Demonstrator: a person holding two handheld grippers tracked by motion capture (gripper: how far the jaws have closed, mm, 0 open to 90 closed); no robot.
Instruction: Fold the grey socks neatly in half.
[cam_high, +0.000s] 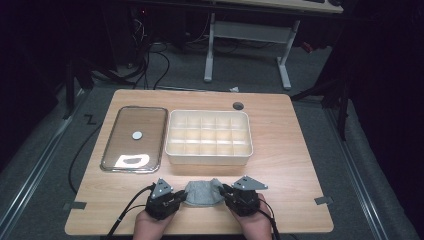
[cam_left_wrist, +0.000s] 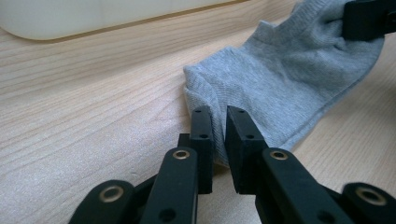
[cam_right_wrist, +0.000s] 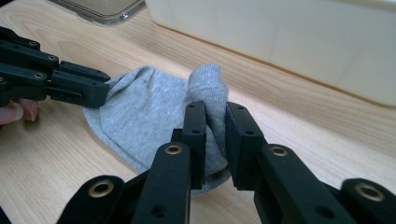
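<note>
A grey sock (cam_high: 202, 193) lies on the wooden table (cam_high: 280, 130) near its front edge, stretched between both grippers. My left gripper (cam_high: 183, 198) is shut on the sock's left end; in the left gripper view its jaws pinch the grey sock (cam_left_wrist: 289, 79) at the left gripper (cam_left_wrist: 219, 122). My right gripper (cam_high: 223, 193) is shut on the right end; in the right gripper view the grey sock (cam_right_wrist: 140, 112) is bunched up between the jaws of the right gripper (cam_right_wrist: 215, 119). The other gripper (cam_right_wrist: 70, 84) holds the far end there.
A white compartment box (cam_high: 209, 136) with several empty cells stands just behind the sock. A clear lid (cam_high: 135, 138) lies to its left. A round grey grommet (cam_high: 238, 105) sits near the table's back edge. The floor behind holds cables and a desk frame.
</note>
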